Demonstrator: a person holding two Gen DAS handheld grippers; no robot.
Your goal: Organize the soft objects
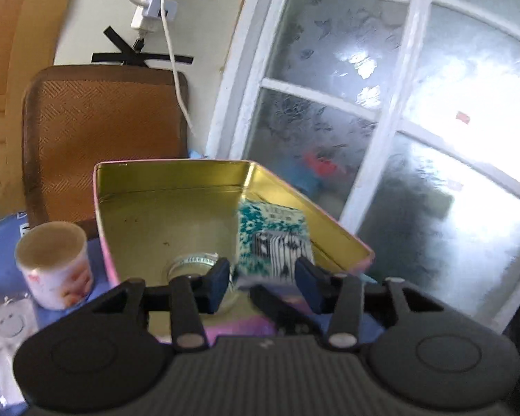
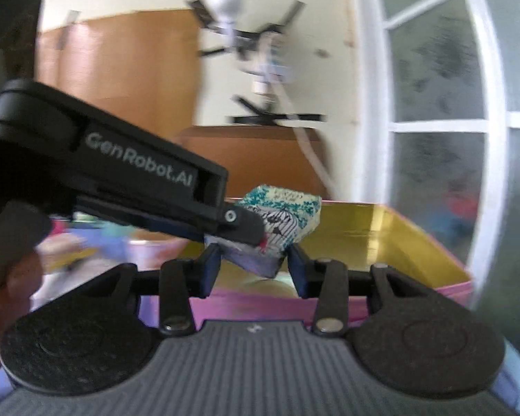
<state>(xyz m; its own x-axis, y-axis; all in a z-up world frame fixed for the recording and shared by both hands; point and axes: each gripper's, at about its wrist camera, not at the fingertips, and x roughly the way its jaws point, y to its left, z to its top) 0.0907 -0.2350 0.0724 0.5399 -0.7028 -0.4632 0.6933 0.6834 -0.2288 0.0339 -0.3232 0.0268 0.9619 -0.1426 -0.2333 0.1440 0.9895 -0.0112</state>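
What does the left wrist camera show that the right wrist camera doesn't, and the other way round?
Only the left wrist view: a white cup beside the tin, a smiley-face bag near it, and the tin's bare floor. The right view is blurred there.

Only the right wrist view: the right claw, the left claw seen from the side with lettering, and part of a hand.

Both: the patterned packet, the pink tin with gold inside, and the frosted window.

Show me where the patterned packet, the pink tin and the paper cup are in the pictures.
patterned packet (image 1: 272, 239), left wrist view, on its printed front face.
pink tin (image 1: 170, 176), left wrist view, on the golden inner back wall.
paper cup (image 1: 60, 279), left wrist view, on its outer side.
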